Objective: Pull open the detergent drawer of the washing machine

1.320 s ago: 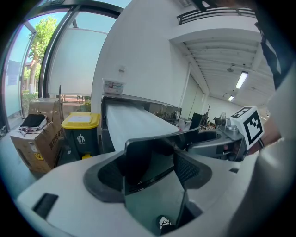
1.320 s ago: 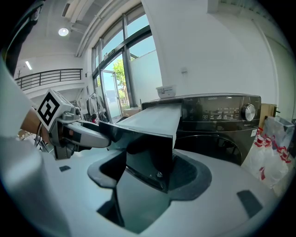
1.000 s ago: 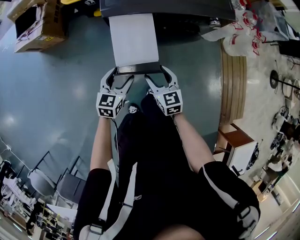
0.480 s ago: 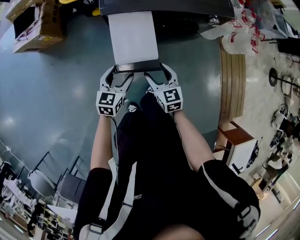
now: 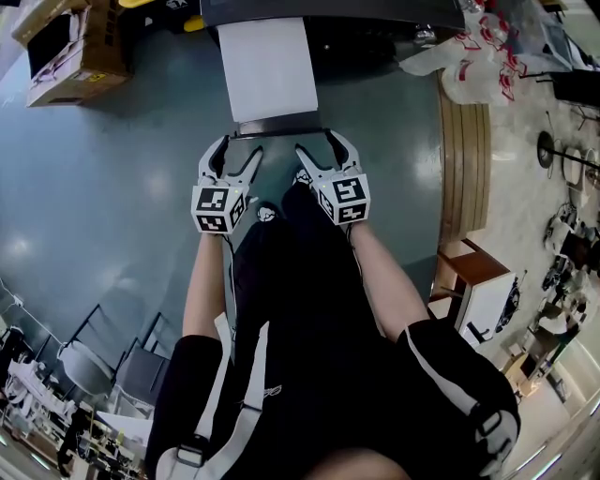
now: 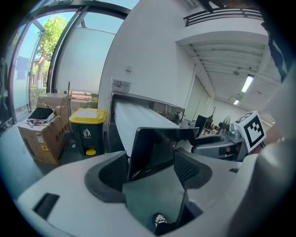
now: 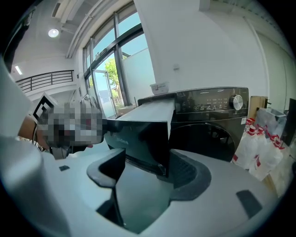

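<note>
Detergent drawer juts far out from washing machine.

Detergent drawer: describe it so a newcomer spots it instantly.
Find the dark washing machine at the head view's top edge. The detergent drawer juts from it toward the person as a long white slab. Only it ends in a dark front panel.

Detergent drawer: long white body with a dark glossy front panel, level, drawn far out of the washing machine. The panel lies just ahead of the left gripper and right gripper, one end before each pair of parted jaws. Washing machine: black front-loader with a round door, beyond the drawer.
</note>
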